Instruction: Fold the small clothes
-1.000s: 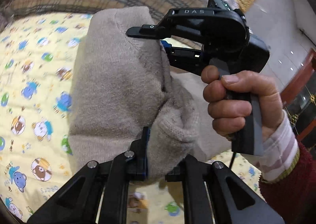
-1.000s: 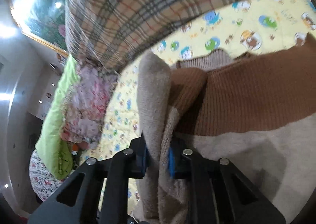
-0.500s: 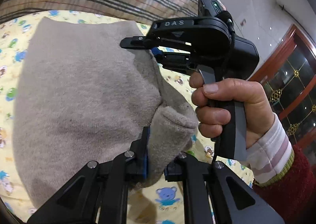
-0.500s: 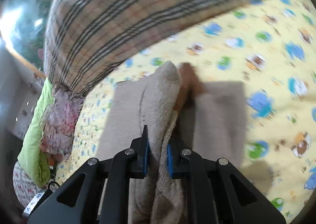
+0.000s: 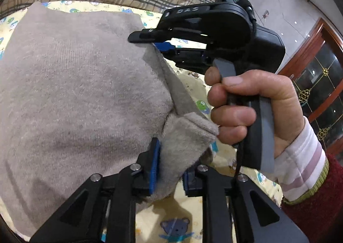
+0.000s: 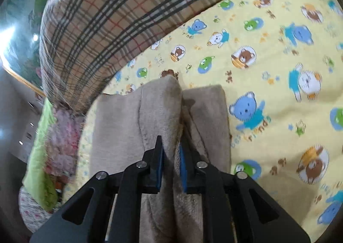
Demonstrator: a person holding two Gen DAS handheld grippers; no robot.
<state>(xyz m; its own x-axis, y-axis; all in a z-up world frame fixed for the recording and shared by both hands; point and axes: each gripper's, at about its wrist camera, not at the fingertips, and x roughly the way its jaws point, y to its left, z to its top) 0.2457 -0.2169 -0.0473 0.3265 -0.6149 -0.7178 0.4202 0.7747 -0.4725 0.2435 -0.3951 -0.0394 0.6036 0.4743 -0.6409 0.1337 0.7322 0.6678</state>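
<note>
I'm seeing the beige garment point(image 5: 75, 93) lying folded on the yellow bear-print sheet point(image 6: 268, 71), one corner sitting between the left gripper point(image 5: 169, 163), whose jaws have just been opening. The right gripper point(image 6: 171, 165) is clamping another fold. Only the left view is showing the hand point(image 5: 253, 110) holding it.
</note>
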